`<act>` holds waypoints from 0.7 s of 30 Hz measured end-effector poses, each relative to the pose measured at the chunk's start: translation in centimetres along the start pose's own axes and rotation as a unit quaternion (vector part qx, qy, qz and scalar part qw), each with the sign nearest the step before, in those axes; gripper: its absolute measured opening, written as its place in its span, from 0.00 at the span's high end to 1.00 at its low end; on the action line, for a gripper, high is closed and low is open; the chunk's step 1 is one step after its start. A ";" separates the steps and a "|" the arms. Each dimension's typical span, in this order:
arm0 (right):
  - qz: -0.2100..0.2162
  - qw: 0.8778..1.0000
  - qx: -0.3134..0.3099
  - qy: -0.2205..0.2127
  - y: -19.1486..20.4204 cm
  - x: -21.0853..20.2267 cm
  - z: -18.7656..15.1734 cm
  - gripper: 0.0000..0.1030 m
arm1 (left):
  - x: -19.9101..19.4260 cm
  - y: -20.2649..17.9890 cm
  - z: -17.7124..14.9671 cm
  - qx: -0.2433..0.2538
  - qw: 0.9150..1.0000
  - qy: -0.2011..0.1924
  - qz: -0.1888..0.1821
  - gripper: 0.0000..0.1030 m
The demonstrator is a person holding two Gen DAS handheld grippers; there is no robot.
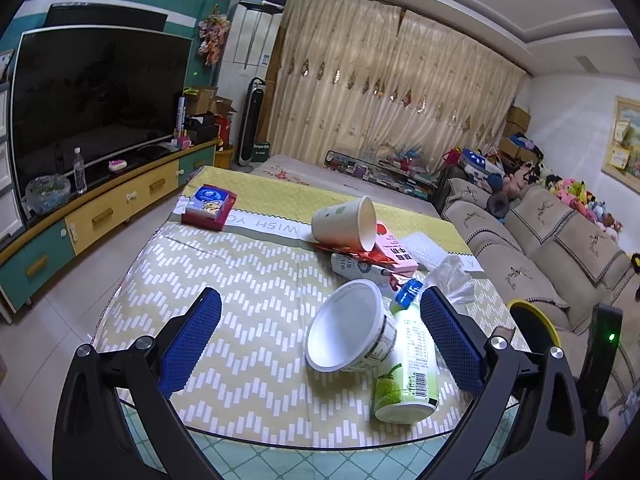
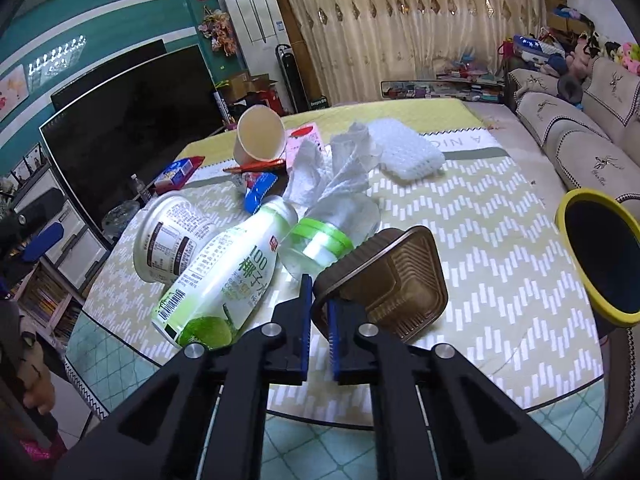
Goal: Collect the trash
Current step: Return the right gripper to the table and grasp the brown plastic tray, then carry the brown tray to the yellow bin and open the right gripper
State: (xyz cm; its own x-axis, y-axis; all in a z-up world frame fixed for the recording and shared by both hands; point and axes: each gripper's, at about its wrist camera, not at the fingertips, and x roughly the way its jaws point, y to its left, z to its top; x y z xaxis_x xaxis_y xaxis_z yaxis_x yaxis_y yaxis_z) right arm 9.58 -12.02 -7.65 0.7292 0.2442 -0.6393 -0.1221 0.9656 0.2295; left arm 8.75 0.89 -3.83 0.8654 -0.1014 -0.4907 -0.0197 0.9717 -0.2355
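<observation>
One patterned tablecloth (image 1: 248,280), television (image 1: 100,96), curtains (image 1: 380,92), sofa (image 1: 560,240)

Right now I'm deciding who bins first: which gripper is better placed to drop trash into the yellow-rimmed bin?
Right. The right gripper is shut on the brown plastic tray's rim, with the bin just beside it. The left gripper is open and empty.
</observation>
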 end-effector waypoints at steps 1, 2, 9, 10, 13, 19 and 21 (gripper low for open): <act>-0.001 1.000 0.001 -0.003 -0.2 -0.2 0.1 0.93 | 0.0 -0.3 0.0 0.004 1.000 0.000 -0.001 0.05; -0.005 1.000 0.003 -0.008 -0.6 -0.5 0.2 0.93 | 0.1 -0.7 -0.1 0.010 1.000 -0.001 -0.002 0.05; -0.056 0.998 0.023 -0.033 -5.0 -1.7 1.7 0.93 | 1.1 -2.0 -0.2 0.025 1.000 0.007 -0.004 0.05; -0.068 0.996 0.029 -0.039 -6.1 -2.0 2.1 0.93 | 1.3 -2.1 -0.2 0.026 1.000 0.008 -0.004 0.05; -0.108 0.992 0.043 -0.052 -9.7 -2.9 3.4 0.93 | 2.0 -2.3 -0.2 0.026 1.000 0.013 -0.004 0.05; -0.180 0.979 0.085 -0.052 -17.6 -3.0 5.7 0.93 | 3.3 -3.2 -0.4 0.031 0.999 0.025 -0.006 0.05; -0.197 0.975 0.094 -0.046 -19.5 -2.4 6.0 0.93 | 3.6 -3.5 -0.4 0.034 0.999 0.026 -0.006 0.05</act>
State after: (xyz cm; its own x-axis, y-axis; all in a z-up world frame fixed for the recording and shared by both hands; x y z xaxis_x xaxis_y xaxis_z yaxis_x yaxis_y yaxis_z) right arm 14.21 -32.02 -6.20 0.7528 -0.1594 -0.6387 0.2982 0.9476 0.1150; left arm 11.71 -2.98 -5.06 0.8379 -0.1218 -0.5321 0.0251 0.9824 -0.1852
